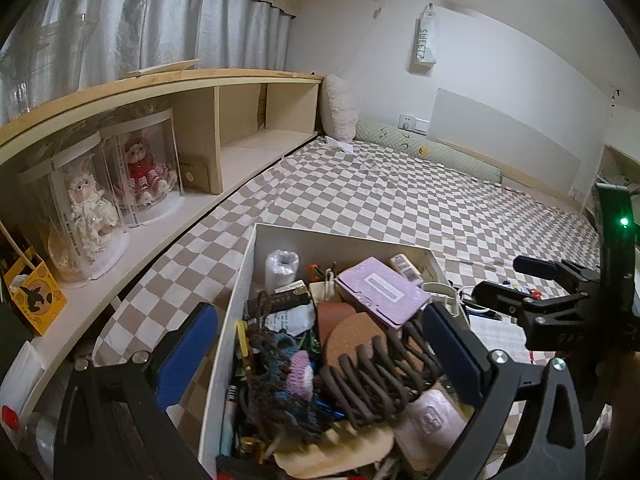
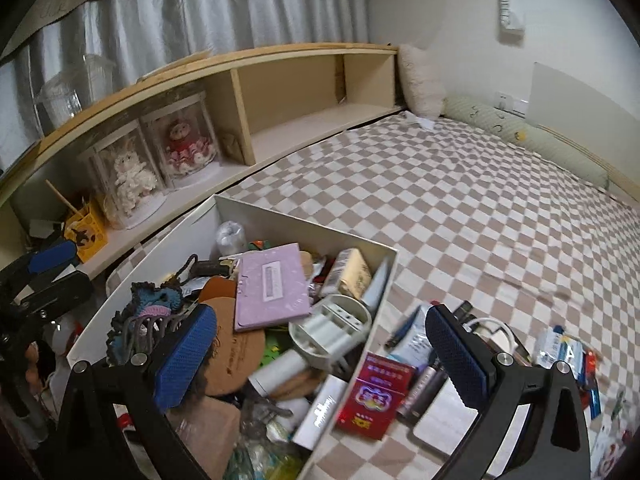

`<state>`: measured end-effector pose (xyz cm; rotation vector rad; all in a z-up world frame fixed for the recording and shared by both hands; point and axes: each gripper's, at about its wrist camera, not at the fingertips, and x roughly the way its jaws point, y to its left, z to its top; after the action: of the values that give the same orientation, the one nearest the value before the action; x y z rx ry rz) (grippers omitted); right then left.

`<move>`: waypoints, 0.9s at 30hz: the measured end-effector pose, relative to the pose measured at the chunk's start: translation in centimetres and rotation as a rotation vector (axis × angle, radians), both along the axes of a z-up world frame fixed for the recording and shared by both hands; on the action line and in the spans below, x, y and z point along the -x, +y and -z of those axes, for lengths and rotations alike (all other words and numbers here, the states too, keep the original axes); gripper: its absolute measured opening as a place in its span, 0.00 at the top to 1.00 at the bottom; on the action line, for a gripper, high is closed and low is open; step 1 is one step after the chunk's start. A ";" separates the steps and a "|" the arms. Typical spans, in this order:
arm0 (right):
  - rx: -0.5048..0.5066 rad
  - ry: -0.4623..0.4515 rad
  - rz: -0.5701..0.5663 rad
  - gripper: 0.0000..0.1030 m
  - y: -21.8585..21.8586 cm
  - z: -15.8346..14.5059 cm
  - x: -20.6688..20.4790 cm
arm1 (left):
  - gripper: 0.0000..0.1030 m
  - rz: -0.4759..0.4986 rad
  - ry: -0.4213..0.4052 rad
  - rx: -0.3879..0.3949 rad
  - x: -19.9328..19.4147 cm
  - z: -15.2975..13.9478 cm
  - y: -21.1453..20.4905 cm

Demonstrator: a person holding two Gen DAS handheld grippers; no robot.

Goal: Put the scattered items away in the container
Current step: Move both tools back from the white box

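Note:
A white open box (image 1: 244,276) (image 2: 280,216) stands on the checkered bed, packed with items: a lilac case (image 1: 380,290) (image 2: 272,284), a brown claw hair clip (image 1: 372,376), a cork coaster (image 1: 352,340), a crocheted toy (image 2: 156,300). My left gripper (image 1: 320,356) is open and empty above the box. My right gripper (image 2: 320,356) is open and empty above the box's right wall; a grey-white holder (image 2: 332,328) lies on the rim below it. Scattered on the bed right of the box lie a red packet (image 2: 372,396), a pen (image 2: 404,328), a white cable (image 2: 496,332) and small packs (image 2: 560,348).
A wooden shelf (image 1: 168,84) runs along the left with two dolls in clear cases (image 1: 116,184) and a yellow box (image 1: 36,300). Pillows (image 1: 340,108) lie at the bed's far end. The right gripper shows in the left wrist view (image 1: 532,300).

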<state>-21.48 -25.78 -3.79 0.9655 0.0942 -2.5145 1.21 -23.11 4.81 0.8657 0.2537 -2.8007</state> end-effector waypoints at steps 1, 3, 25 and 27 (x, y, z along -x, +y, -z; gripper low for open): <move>0.001 0.007 0.006 0.00 0.5 -0.2 -0.3 | 0.00 0.001 -0.002 0.002 0.0 -0.1 0.3; 0.004 0.018 0.019 0.00 1.3 -0.5 -1.0 | 0.00 0.010 -0.004 0.001 -0.1 -0.2 0.9; -0.018 0.094 0.150 0.00 8.7 -2.1 -8.5 | 0.00 0.065 -0.004 0.035 -2.4 -0.8 7.3; -0.021 0.098 0.162 0.00 9.2 -2.1 -9.1 | 0.00 0.071 -0.008 0.031 -2.6 -0.7 7.7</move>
<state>-12.37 -16.59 -1.69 0.8898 0.0760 -2.7143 3.81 -15.41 5.52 0.8951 0.1808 -2.8577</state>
